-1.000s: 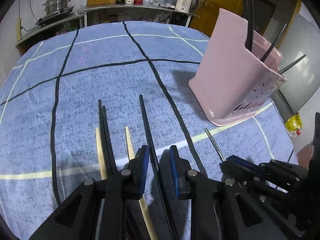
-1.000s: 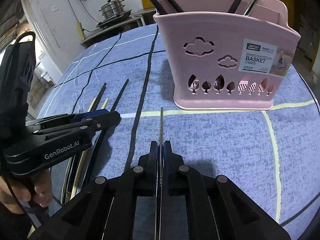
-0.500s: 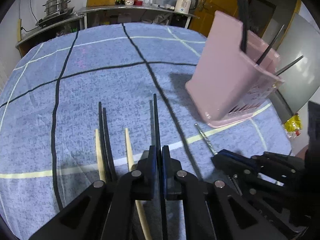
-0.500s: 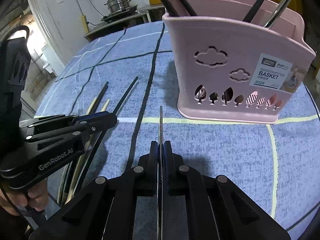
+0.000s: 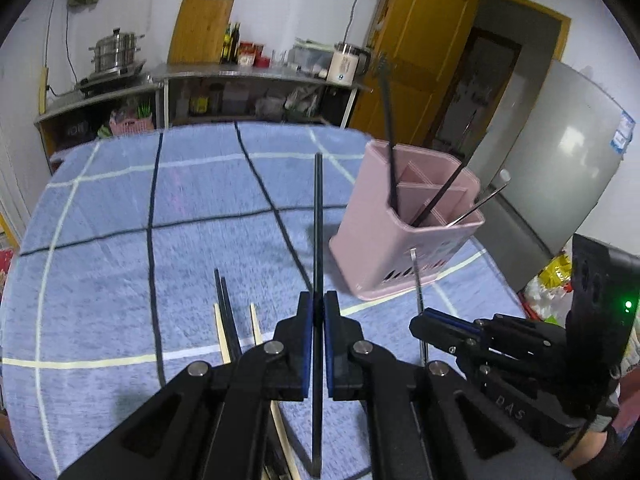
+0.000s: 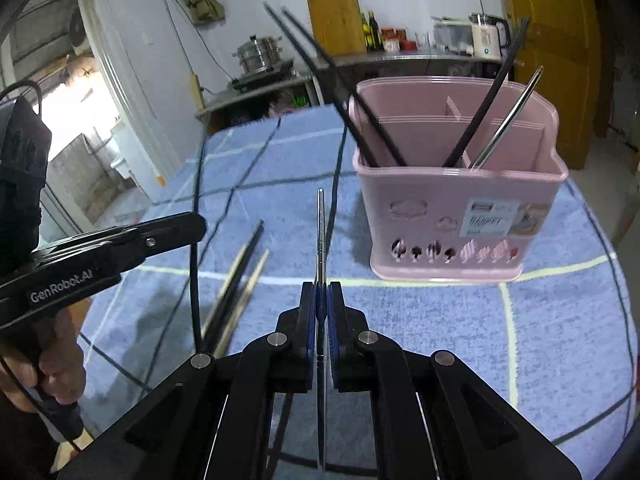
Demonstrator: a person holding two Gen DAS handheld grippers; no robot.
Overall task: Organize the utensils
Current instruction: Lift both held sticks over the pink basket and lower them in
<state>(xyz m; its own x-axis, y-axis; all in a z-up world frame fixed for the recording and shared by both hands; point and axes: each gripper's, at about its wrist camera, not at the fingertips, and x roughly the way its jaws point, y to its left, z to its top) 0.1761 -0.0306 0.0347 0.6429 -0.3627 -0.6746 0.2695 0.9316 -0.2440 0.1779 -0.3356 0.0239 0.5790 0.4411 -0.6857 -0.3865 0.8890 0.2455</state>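
Note:
My left gripper [image 5: 319,306] is shut on a black chopstick [image 5: 318,220] and holds it lifted above the blue checked tablecloth [image 5: 120,260]. My right gripper [image 6: 321,298] is shut on a metal chopstick [image 6: 320,232], also raised off the cloth. The pink utensil basket [image 6: 460,216] stands ahead of both, to the right in the left wrist view [image 5: 404,232], and holds black chopsticks [image 6: 360,120] and a metal one [image 6: 508,116]. Black and wooden chopsticks [image 5: 228,320] lie on the cloth to the left; they also show in the right wrist view [image 6: 240,280].
A steel counter [image 5: 256,76] with pots, bottles and a kettle runs along the back wall. A grey fridge [image 5: 560,168] and a yellow door [image 5: 432,60] stand to the right. The table edge falls off at the right, past the basket.
My left gripper closed on the black chopstick and lifted it off the cloth. My right gripper rose with the metal chopstick. Both now stand higher, looking down into the basket.

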